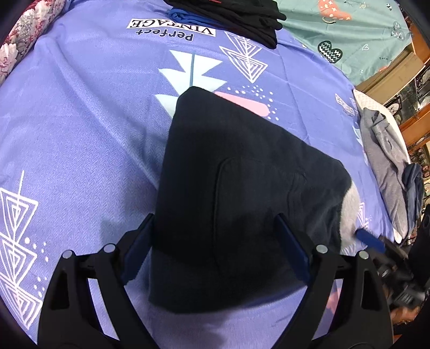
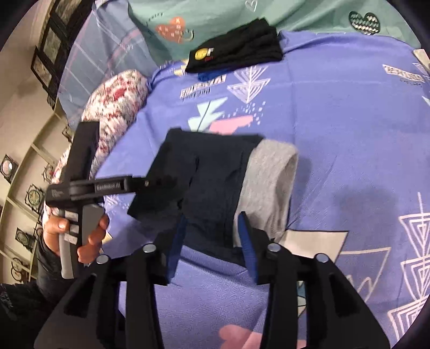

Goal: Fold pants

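Observation:
Dark navy pants (image 1: 242, 188) lie folded into a compact rectangle on the purple patterned bedsheet (image 1: 80, 134), with a grey lining part (image 1: 349, 214) showing at the right end. My left gripper (image 1: 215, 239) is open with its fingers either side of the near edge of the pants. In the right wrist view the pants (image 2: 209, 171) and grey part (image 2: 268, 182) lie just ahead of my right gripper (image 2: 212, 233), which is open over their near edge. The left gripper (image 2: 158, 182) shows there at the pants' left side.
A stack of folded black and blue clothes (image 1: 236, 16) sits at the far edge of the sheet and also shows in the right wrist view (image 2: 236, 51). Grey and navy garments (image 1: 387, 166) are piled at the right. A floral pillow (image 2: 115, 107) lies left.

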A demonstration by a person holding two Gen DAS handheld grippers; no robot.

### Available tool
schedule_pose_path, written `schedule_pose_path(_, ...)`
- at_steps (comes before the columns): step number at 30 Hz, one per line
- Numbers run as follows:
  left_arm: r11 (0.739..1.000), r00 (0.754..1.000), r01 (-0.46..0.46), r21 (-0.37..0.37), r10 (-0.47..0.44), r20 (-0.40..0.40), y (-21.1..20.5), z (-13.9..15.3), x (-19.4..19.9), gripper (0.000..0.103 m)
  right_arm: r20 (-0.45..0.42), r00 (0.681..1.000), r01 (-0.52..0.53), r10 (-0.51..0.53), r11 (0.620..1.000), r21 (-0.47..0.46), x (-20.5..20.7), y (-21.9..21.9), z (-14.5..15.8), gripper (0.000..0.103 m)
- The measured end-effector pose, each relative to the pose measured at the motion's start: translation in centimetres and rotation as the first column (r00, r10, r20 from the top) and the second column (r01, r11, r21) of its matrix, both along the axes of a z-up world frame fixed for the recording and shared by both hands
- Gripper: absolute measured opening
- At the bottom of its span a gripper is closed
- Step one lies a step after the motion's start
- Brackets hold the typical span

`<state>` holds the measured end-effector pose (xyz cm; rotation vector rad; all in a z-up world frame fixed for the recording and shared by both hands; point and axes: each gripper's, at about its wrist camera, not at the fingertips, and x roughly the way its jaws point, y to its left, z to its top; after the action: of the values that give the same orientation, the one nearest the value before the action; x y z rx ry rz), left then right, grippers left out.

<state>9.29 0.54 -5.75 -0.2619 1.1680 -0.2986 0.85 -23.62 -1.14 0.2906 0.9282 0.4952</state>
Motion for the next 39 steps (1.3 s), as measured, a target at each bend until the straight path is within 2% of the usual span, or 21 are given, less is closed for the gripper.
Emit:
schedule_pose_path(1,1.0,1.0,0.004,-0.007,-0.004,0.002,0.1,0.1,-0.2,0.09,0.01,1.0,0.019,-0.019,1.0,-0.004,-0.1,-0.4,0.3,0.053)
schedule_pose_path(2,1.0,1.0,0.01,-0.012,-0.01,0.008,0.3,0.3,-0.6,0.09,0.02,0.999,0.038,-0.038,0.999,-0.011,-0.3,-0.9,0.5,0.055)
schedule_pose_path(5,1.0,1.0,0.023,-0.002,-0.023,0.017,0.3,0.4,-1.6,0.09,0.022,0.999,0.033,-0.033,0.999,-0.019,-0.5,-1.1,0.5,0.055)
schedule_pose_path(7,1.0,1.0,0.029,0.004,-0.029,0.011,0.5,0.0,-2.3,0.09,0.009,1.0,0.016,-0.015,0.998,-0.059,-0.7,-0.3,-0.2,0.055)
schedule_pose_path(11,1.0,0.999,0.013,-0.015,-0.013,-0.035,1.0,-1.5,-3.4,0.09,-0.068,0.998,0.002,-0.016,0.979,-0.203,-0.1,1.5,-3.3,0.055)
schedule_pose_path(13,1.0,1.0,0.017,-0.019,-0.017,-0.023,1.1,-1.9,-3.7,0.091,-0.112,0.993,-0.003,-0.021,0.978,-0.209,0.2,1.7,-4.7,0.055)
schedule_pose_path(18,0.999,0.998,0.03,-0.039,-0.032,-0.053,1.7,-1.5,-3.4,0.091,-0.121,0.993,-0.003,-0.016,0.988,-0.155,0.4,1.0,-4.4,0.058)
schedule_pose_path(23,0.996,1.0,0.009,-0.084,-0.009,-0.003,3.1,0.8,-2.2,0.091,-0.089,0.994,0.057,-0.057,0.998,-0.005,0.7,-1.6,-2.6,0.084)
schedule_pose_path(28,0.993,1.0,0.003,-0.114,-0.004,-0.006,3.4,1.4,-0.7,0.091,-0.157,0.984,0.102,-0.081,0.986,0.131,2.1,-3.0,-3.0,0.086)
schedule_pose_path(33,0.984,0.997,0.048,-0.17,-0.058,-0.058,2.3,0.1,0.6,0.091,-0.191,0.979,0.095,-0.065,0.984,0.15,3.5,-2.6,-3.7,0.086)
schedule_pose_path(39,0.969,0.989,0.055,-0.241,-0.086,-0.121,2.4,-1.7,2.0,0.089,-0.25,0.968,0.083,-0.032,0.977,0.196,4.9,-2.1,-5.6,0.086)
